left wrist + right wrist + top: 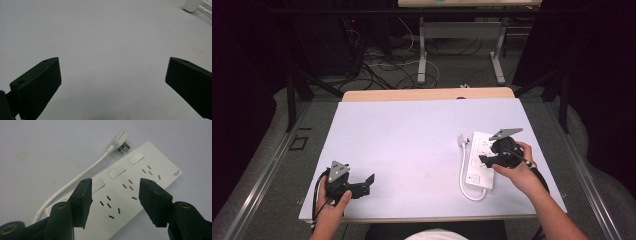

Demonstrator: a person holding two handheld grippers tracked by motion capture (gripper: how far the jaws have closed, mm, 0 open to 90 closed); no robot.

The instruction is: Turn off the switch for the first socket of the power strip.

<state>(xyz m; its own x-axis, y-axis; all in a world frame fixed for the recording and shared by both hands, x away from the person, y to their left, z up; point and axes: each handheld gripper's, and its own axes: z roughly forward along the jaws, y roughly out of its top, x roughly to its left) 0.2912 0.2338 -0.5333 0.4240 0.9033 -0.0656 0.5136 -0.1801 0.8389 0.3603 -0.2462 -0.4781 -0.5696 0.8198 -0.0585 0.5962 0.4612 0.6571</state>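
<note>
- The power strip (478,161) lies on the table (412,135) toward four o'clock, its length running from twelve to six;
- its plug (463,139) rests just at its eleven o'clock corner, the cable (462,172) looping along its nine o'clock side;
- the right gripper (492,159) sits over the strip;
- the left gripper (362,186) sits at eight o'clock, well apart.

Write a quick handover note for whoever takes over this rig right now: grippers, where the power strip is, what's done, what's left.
Left gripper: open, holding nothing, low over the table at near left.
Right gripper: jaws part open above the power strip, not gripping it.
Power strip lies flat at the right side; its cord loops round to the plug, which lies loose beside the strip's far end.
Done: nothing gripped so far.
Left: probably take hold of the strip or plug.
</note>
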